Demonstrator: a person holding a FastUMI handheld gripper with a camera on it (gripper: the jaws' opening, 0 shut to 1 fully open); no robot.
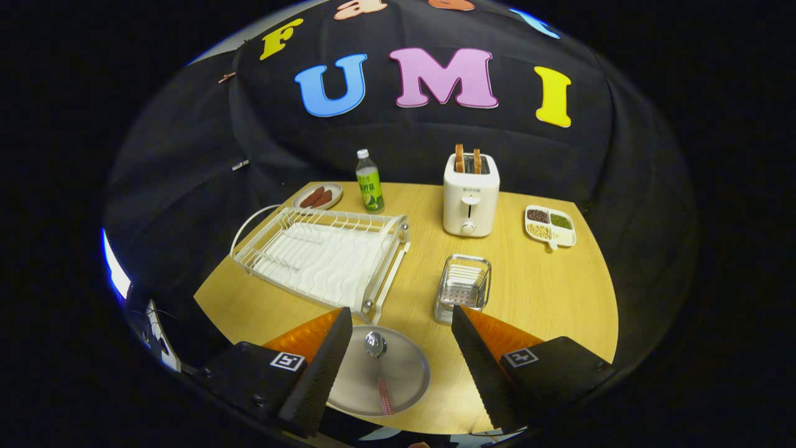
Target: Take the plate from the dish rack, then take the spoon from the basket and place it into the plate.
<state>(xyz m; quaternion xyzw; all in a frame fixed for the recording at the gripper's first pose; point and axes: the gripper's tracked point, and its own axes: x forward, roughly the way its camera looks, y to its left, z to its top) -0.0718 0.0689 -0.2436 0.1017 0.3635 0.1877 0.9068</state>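
The gripper (398,354) is wide open, its two black fingers (323,367) far apart and holding nothing. Between them, closer to the left finger, the grey plate (398,379) lies flat on the wooden table (547,298). The spoon (379,367) rests in the plate, with its shiny bowl toward 12 o'clock and its red-and-white checked handle toward 6 o'clock, reaching the near rim of the plate.

Just beyond the plate, at about 11 o'clock from it, stands the white dish rack (323,255), with no dishes in it; its near corner comes almost to the tip of the left finger. At 1 o'clock from the plate, just ahead of the right finger, sits the small metal basket (463,286).

Farther on, at 12 o'clock from the basket, is a white toaster (471,196) with two slices of bread (467,159) standing up in it. At 3 o'clock from the toaster lies a divided white dish (550,225) with grains or beans. At 9 o'clock from the toaster stands a green bottle (369,182), and just beside that a small plate of sausages (317,196).
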